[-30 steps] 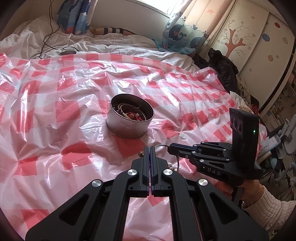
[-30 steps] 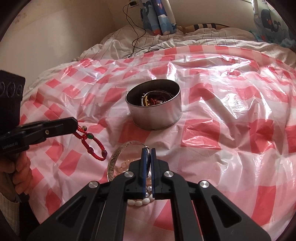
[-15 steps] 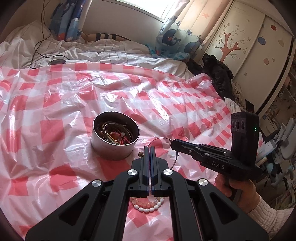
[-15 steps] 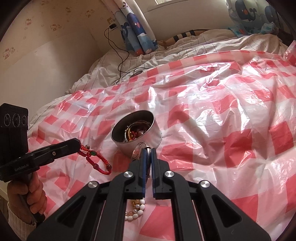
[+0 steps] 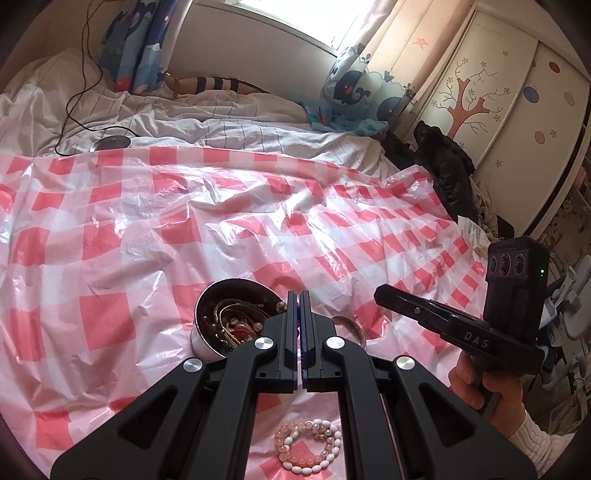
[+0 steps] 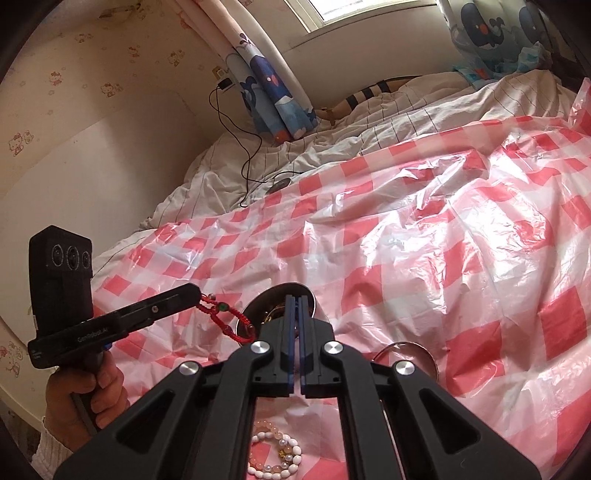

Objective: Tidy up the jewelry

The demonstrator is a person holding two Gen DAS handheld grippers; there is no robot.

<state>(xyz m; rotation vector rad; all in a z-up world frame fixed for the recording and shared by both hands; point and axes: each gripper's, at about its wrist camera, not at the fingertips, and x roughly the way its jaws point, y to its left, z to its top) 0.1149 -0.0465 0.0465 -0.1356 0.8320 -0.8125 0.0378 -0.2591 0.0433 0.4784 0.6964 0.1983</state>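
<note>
left wrist view: round metal tin (image 5: 207, 341) holds tangled bracelets (image 5: 236, 325); left hand-held gripper (image 6: 197, 293) pinches red cord bracelet (image 6: 225, 319), right one pressed together.

Daylight scene, sharp focus, heavy fisheye bending

Your light comes from the window (image 5: 295, 22), blown out white; glare streaks the checked plastic sheet (image 6: 461, 236), corners fall to black vignette, and your claw frames sit in soft shade.

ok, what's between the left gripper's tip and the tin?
A red cord bracelet, dangling from the shut left gripper toward the tin. The right wrist view shows it.
</note>
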